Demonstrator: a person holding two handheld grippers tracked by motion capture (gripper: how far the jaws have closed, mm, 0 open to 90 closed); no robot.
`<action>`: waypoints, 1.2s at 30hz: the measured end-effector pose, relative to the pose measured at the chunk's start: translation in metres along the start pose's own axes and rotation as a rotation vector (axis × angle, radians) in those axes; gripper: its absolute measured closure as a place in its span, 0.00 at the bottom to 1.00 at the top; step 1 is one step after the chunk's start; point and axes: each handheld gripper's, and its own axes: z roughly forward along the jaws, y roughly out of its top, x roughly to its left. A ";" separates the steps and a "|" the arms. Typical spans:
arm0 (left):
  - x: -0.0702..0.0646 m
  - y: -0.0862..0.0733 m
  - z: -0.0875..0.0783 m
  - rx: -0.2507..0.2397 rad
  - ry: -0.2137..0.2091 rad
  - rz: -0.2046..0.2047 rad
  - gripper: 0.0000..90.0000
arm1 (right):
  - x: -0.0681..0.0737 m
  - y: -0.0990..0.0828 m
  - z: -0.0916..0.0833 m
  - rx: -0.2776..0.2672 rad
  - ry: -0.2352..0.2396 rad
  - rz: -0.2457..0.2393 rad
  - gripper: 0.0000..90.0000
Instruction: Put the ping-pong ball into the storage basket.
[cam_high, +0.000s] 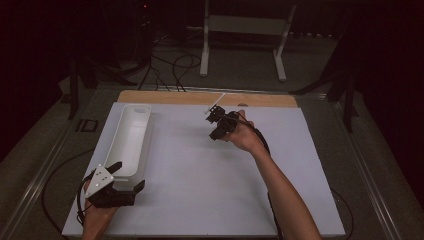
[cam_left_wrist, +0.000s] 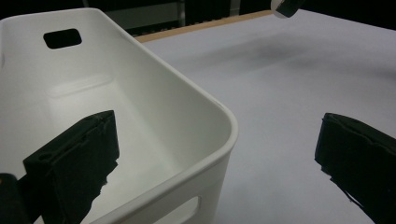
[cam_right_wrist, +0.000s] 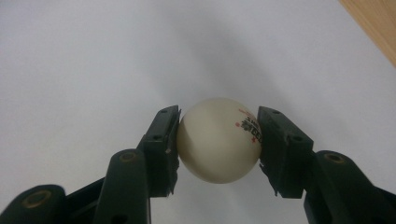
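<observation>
My right gripper (cam_right_wrist: 218, 135) is shut on a white ping-pong ball (cam_right_wrist: 215, 144) with red and black print, held just above the white table sheet. In the high view the right gripper (cam_high: 216, 134) hangs over the table's far middle, pointing down and left. A long white bin (cam_high: 148, 131) with handle slots lies along the table's left side and has nothing inside. My left gripper (cam_high: 127, 176) is open at the bin's near end. One jaw sits inside the bin (cam_left_wrist: 154, 93) and the other outside over the sheet. The left gripper (cam_left_wrist: 217, 128) straddles the bin's near right corner without pressing on it.
The white sheet (cam_high: 210, 190) covers the table, with a wooden strip (cam_high: 200, 97) along its far edge. Behind the table stand a white frame (cam_high: 245, 30) and loose cables (cam_high: 175, 70) on the floor. Dark stands flank both sides.
</observation>
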 end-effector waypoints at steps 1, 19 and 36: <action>0.000 0.000 0.000 0.000 0.000 0.000 0.00 | 0.000 0.000 0.000 0.000 0.000 0.000 0.55; 0.000 0.000 0.000 0.000 -0.002 0.000 0.00 | 0.000 0.003 -0.009 -0.039 0.007 0.001 0.55; 0.000 0.000 0.000 0.000 -0.003 -0.002 0.00 | 0.005 0.008 -0.014 -0.062 0.016 -0.013 0.55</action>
